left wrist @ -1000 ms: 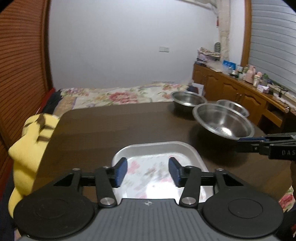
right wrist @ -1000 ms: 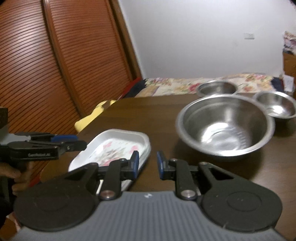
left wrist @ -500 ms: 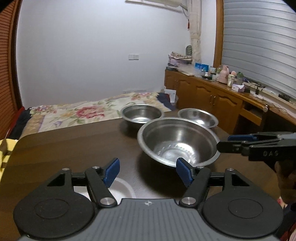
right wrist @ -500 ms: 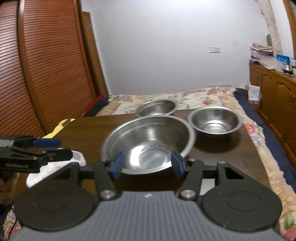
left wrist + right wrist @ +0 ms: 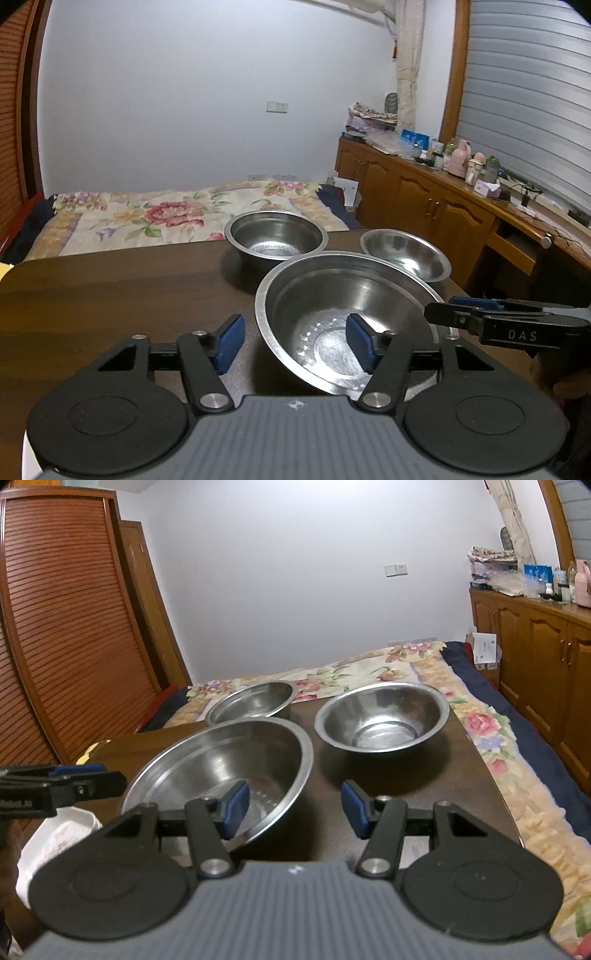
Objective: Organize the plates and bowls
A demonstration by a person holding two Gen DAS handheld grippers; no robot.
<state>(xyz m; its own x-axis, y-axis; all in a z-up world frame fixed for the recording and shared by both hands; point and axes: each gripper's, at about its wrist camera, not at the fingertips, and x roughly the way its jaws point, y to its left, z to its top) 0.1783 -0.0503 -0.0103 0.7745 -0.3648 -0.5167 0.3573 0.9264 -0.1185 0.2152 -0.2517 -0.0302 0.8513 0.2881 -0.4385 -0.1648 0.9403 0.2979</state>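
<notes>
Three steel bowls stand on a dark wooden table. The large bowl is nearest. A deep bowl sits at the far edge. A medium bowl sits to the right. A white floral plate lies at the near left. My left gripper is open and empty, straddling the large bowl's left rim. My right gripper is open and empty, straddling its right rim.
A bed with a floral blanket lies beyond the table. Wooden cabinets with clutter on top run along the right wall. Slatted wooden doors stand at the left. The table's right edge is close to the medium bowl.
Both grippers have swung from the floral plate toward the bowls and moved in on the large bowl. Both have opened wider.
</notes>
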